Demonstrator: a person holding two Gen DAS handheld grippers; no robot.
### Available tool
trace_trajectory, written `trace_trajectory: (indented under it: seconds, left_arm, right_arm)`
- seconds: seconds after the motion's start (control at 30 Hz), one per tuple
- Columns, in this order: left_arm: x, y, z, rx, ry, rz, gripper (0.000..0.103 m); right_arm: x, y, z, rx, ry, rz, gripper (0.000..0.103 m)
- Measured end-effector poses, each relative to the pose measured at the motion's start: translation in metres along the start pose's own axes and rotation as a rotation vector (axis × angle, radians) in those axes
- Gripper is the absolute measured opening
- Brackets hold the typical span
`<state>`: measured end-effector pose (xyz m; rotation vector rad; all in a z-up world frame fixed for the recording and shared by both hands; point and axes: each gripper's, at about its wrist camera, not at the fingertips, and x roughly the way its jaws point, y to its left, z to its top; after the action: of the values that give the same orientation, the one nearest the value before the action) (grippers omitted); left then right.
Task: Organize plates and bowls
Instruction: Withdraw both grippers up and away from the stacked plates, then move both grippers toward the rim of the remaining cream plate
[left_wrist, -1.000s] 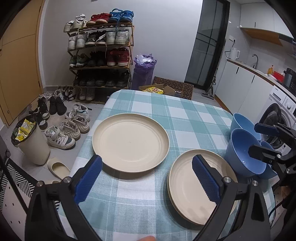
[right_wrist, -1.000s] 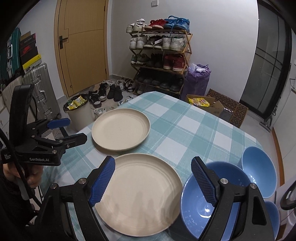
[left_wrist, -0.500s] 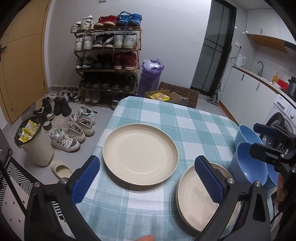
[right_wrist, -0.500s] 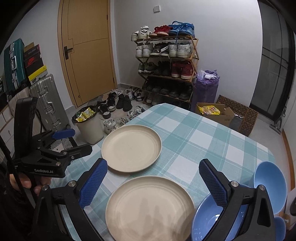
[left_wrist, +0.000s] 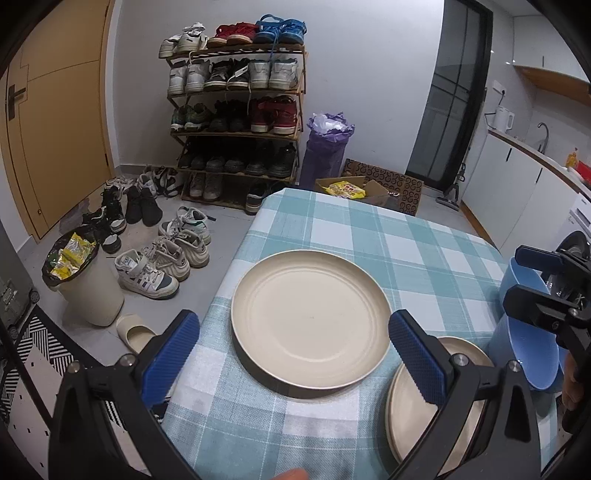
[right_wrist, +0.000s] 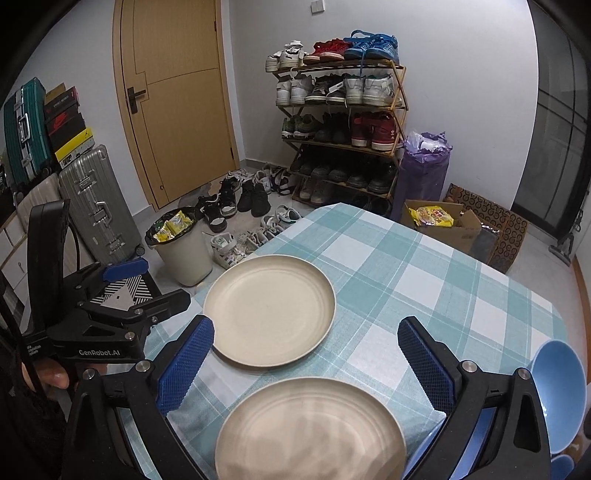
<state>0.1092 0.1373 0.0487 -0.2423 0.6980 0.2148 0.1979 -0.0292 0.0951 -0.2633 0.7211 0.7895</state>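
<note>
Right wrist view: open right gripper (right_wrist: 306, 363) above 2 cream plates (right_wrist: 269, 309).

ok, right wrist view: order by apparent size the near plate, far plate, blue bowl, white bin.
1. near plate, though nearness to the camera inflates it; it may match the far one.
2. far plate.
3. blue bowl, cut off by the frame edge and the gripper, so unsure.
4. white bin, farther away on the floor.
</note>
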Motion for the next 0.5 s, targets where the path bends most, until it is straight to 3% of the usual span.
trace_trajectory:
  seconds: [0.5]
  left_arm:
    - [0.029,0.021,-0.005,-0.054,0.056,0.030,0.103]
  right_arm:
    - [0.061,-0.002,0.004,0.023,0.102,0.025,0.101]
